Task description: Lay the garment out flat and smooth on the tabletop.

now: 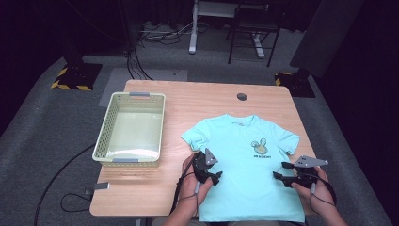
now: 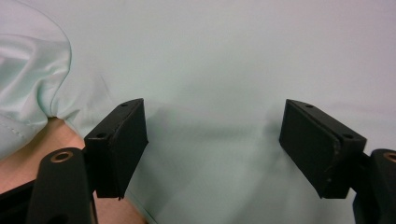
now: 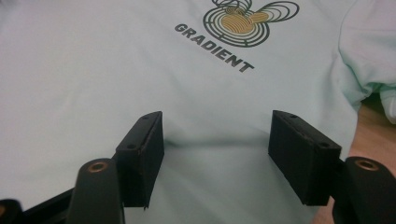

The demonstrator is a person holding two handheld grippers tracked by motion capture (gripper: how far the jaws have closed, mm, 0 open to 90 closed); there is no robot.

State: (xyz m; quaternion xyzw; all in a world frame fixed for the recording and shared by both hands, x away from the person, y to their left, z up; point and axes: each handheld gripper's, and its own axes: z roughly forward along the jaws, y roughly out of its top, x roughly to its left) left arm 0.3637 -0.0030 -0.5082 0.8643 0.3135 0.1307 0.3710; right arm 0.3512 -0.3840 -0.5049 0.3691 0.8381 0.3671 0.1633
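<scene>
The t-shirt (image 1: pixel 247 165) lies flat, face up, on the near right part of the table (image 1: pixel 188 99), with the basket (image 1: pixel 131 129) to its left. Both grippers hover over its side edges, fingers wide with nothing between them: left gripper (image 1: pixel 211 175) on the left side, right gripper (image 1: pixel 281 173) on the right. Lower each onto its edge, pinch only the cloth, and close both together so the fold stays even.

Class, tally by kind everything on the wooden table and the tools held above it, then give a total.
T-shirt: 1
Basket: 1
Grippers: 2, left gripper and right gripper, both with jaws open
Total: 4
</scene>
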